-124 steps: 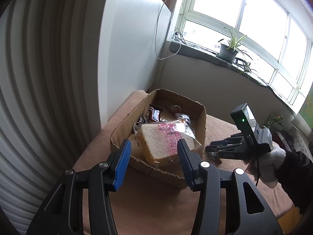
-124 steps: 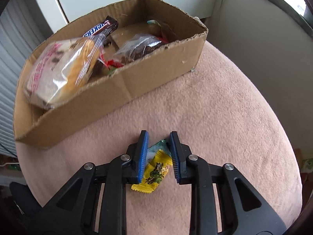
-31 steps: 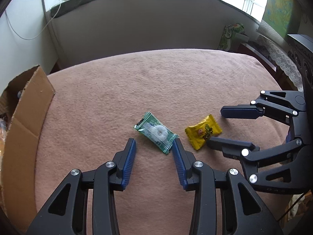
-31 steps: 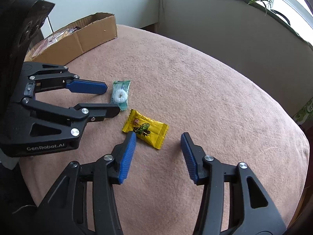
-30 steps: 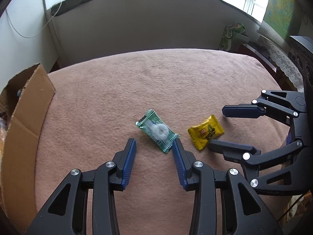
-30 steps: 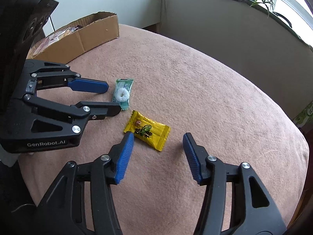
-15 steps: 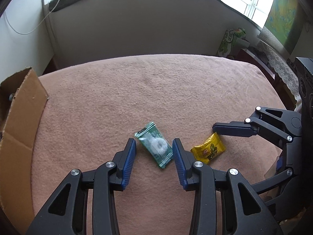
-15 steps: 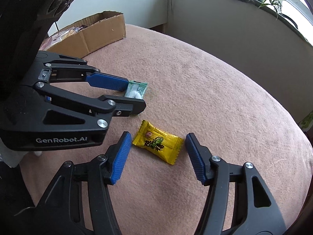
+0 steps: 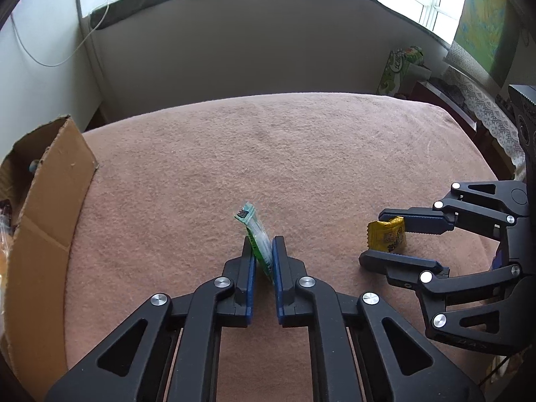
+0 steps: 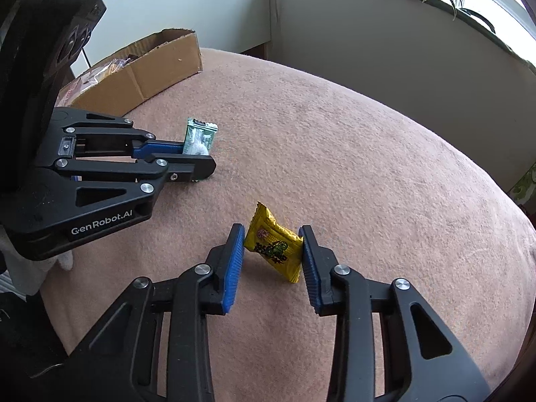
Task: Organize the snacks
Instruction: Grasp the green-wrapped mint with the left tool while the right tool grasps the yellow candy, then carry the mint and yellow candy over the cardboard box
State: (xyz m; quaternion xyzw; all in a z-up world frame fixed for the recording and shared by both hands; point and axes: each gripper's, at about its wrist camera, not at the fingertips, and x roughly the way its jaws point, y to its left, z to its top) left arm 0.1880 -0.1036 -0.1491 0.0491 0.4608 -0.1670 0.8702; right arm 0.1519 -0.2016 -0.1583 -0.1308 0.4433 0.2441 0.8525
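My left gripper (image 9: 263, 246) is shut on a green candy wrapper (image 9: 256, 234), which stands on edge between the blue pads on the pink blanket; it also shows in the right wrist view (image 10: 199, 137). My right gripper (image 10: 271, 251) has its pads against both ends of a yellow candy packet (image 10: 273, 244), tilted up off the blanket; it also shows in the left wrist view (image 9: 387, 234). The cardboard snack box (image 9: 50, 194) stands at the left, apart from both grippers.
The box (image 10: 144, 67) holds a wrapped bread and other snacks. The pink blanket (image 9: 301, 154) covers a rounded table that drops off at its edges. A low wall with a windowsill and plants runs behind. A green carton (image 9: 397, 67) stands far right.
My left gripper has closed on the green candy and turned it on edge. My right gripper has narrowed around the yellow packet, which has tipped up between the pads.
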